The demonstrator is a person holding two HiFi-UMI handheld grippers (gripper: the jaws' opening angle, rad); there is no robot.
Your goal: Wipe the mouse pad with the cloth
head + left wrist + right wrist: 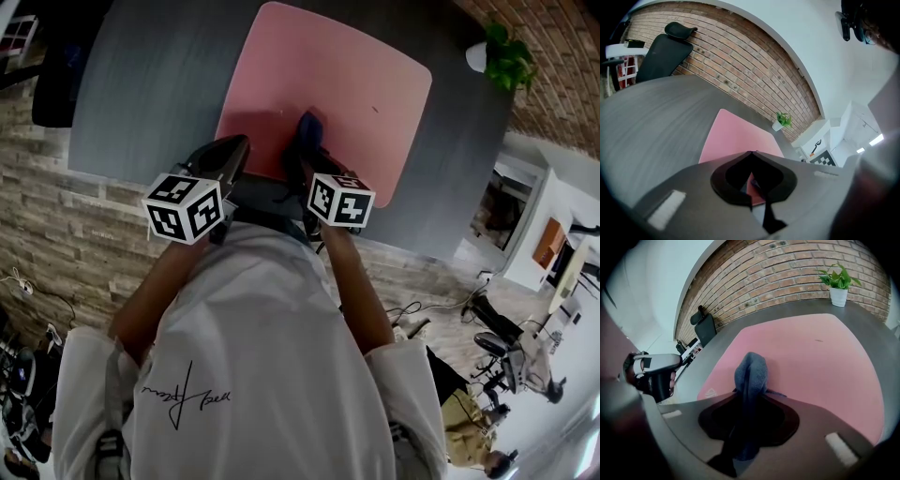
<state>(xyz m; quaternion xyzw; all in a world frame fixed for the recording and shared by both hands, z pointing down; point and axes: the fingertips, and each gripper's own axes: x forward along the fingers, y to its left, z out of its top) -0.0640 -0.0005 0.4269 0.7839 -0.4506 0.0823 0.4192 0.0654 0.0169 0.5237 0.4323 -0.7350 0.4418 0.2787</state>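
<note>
A pink mouse pad [328,84] lies on the dark grey table [141,84]. My right gripper [307,148] is shut on a blue-grey cloth [750,376], whose bunched end sticks out past the jaws over the pad's near edge [820,366]. The cloth [308,128] shows as a blue lump just ahead of that gripper in the head view. My left gripper [223,155] hovers at the table's near edge, left of the pad [736,138]. Its jaws meet at the tips with nothing between them [752,152].
A small potted plant [506,56] stands at the table's far right corner, also visible as a plant [839,284] before the brick wall. A black office chair [663,51] stands beyond the table's left side. The table edge [234,192] runs just under both grippers.
</note>
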